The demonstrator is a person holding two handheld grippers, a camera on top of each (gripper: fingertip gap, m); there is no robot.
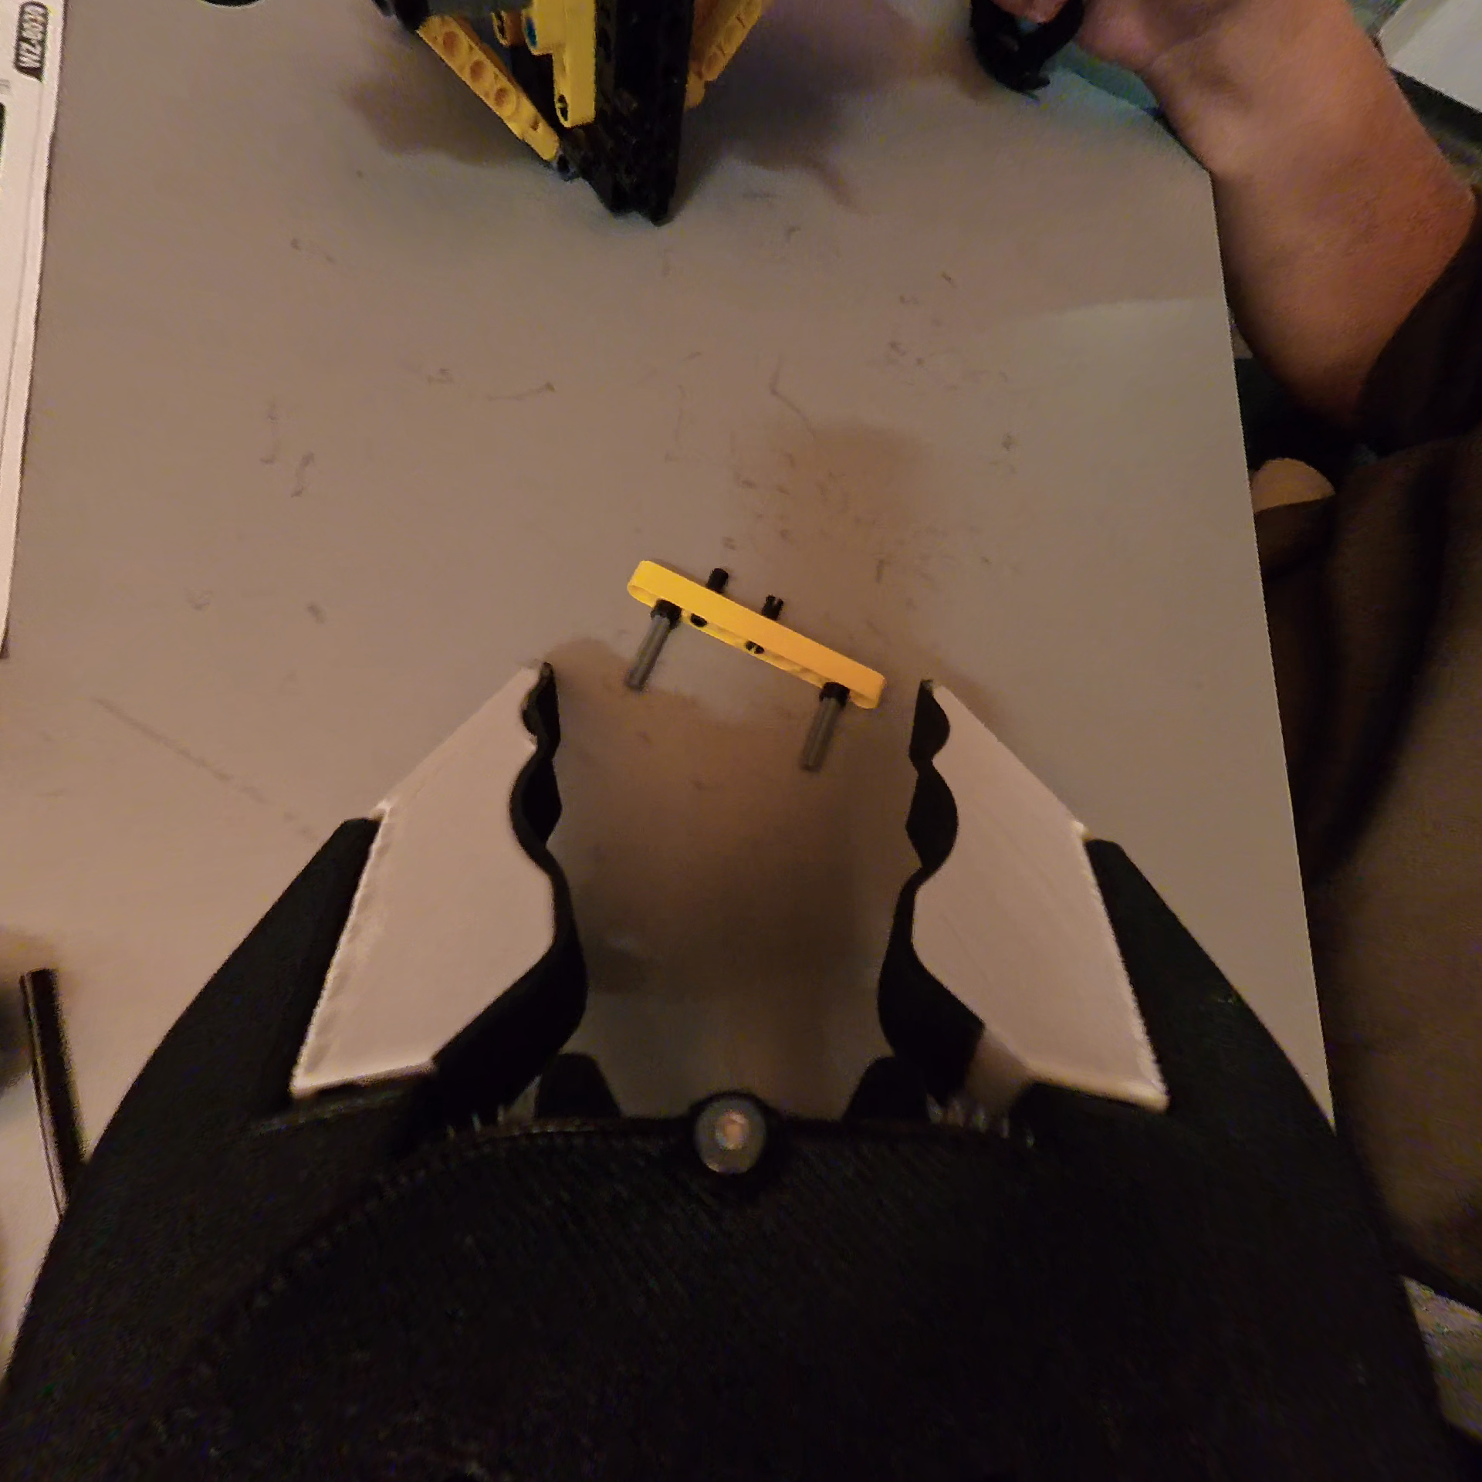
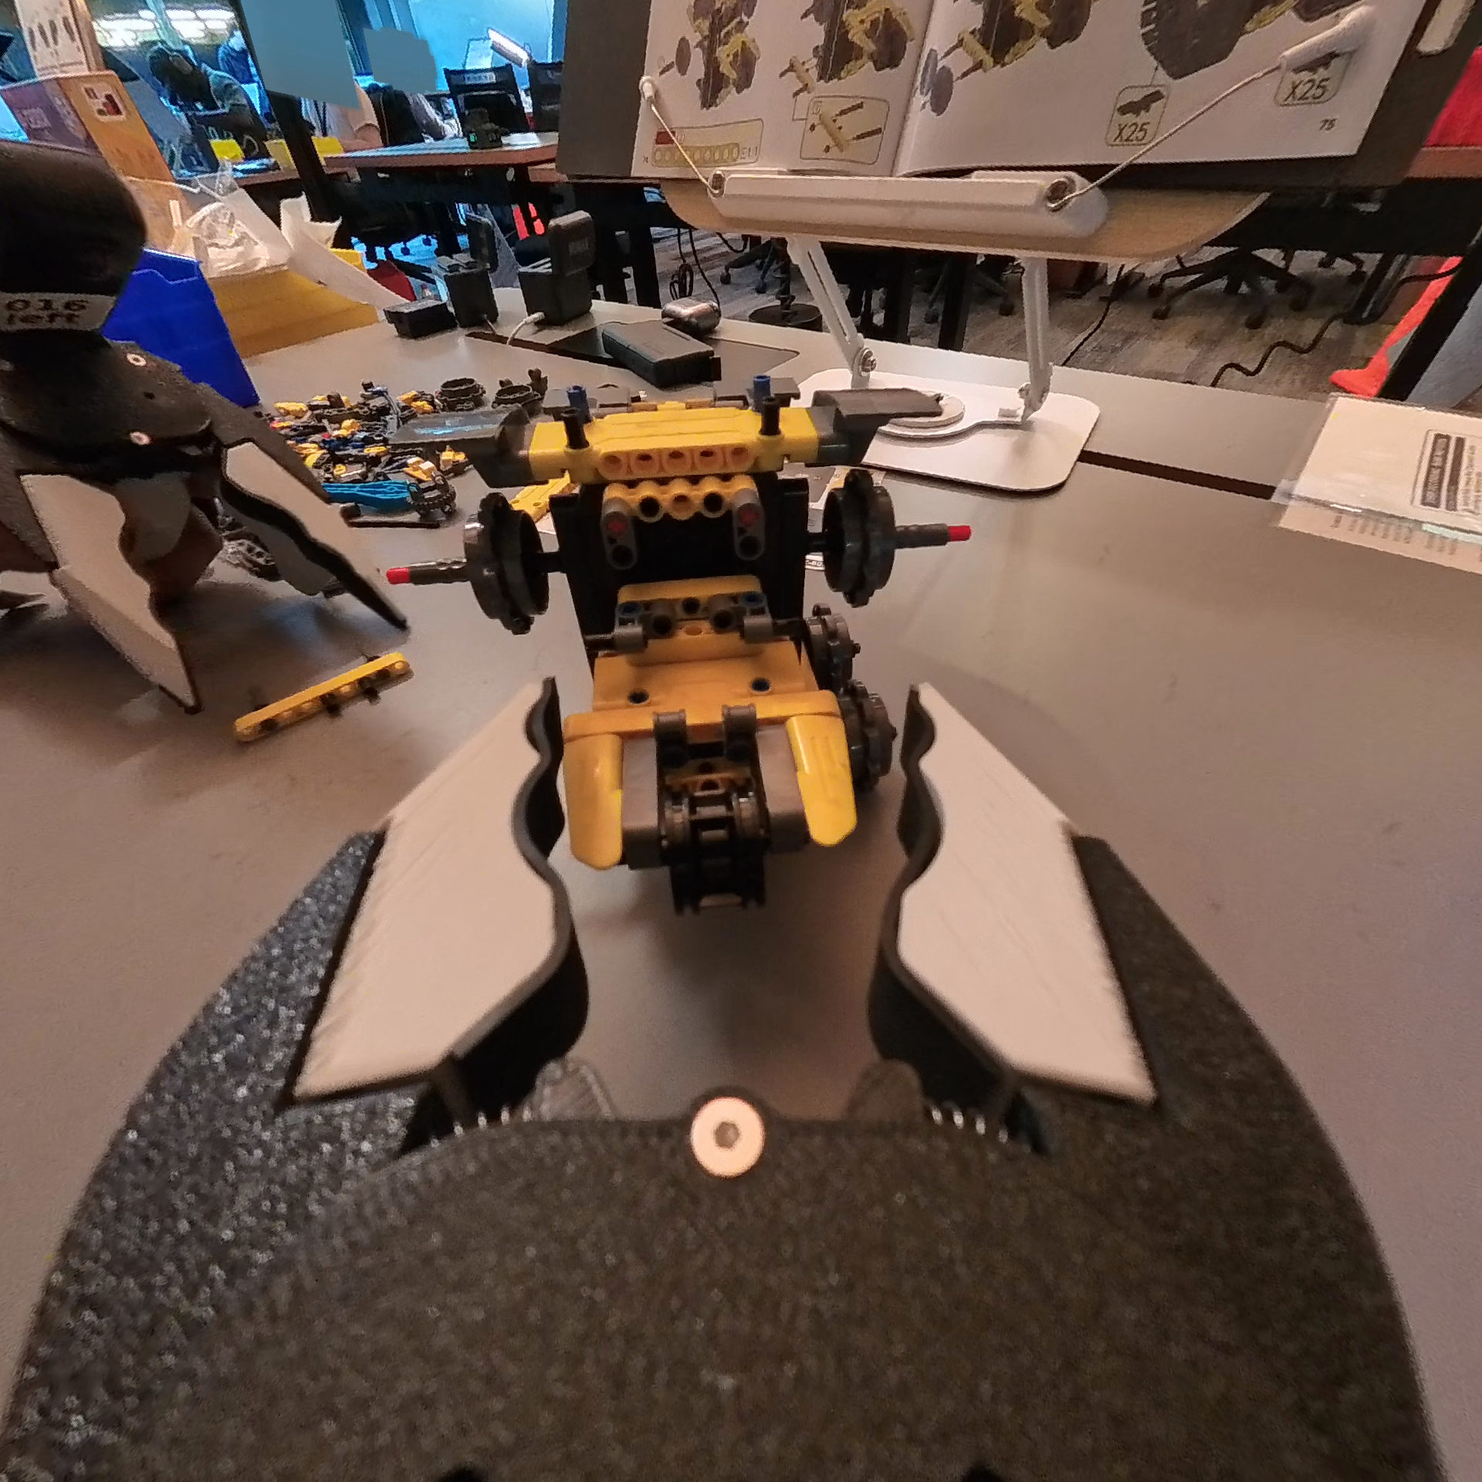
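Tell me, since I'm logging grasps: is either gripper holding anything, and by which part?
Nothing is held. The left gripper is open above the yellow beam; the right gripper is open around the model's front.

- The beam (image 1: pixel 754 633) with pins lies on the table (image 1: pixel 401 441), just ahead of the left claw (image 1: pixel 734 678).
- The brick vehicle (image 2: pixel 690 641) stands before the right claw (image 2: pixel 730 698), its front end between the fingers.
- Loose parts (image 2: pixel 385 433) lie behind, left of the bookstand (image 2: pixel 946 425).

glossy plastic yellow beam (image 1: pixel 754 633), scuffed matt table (image 1: pixel 401 401)
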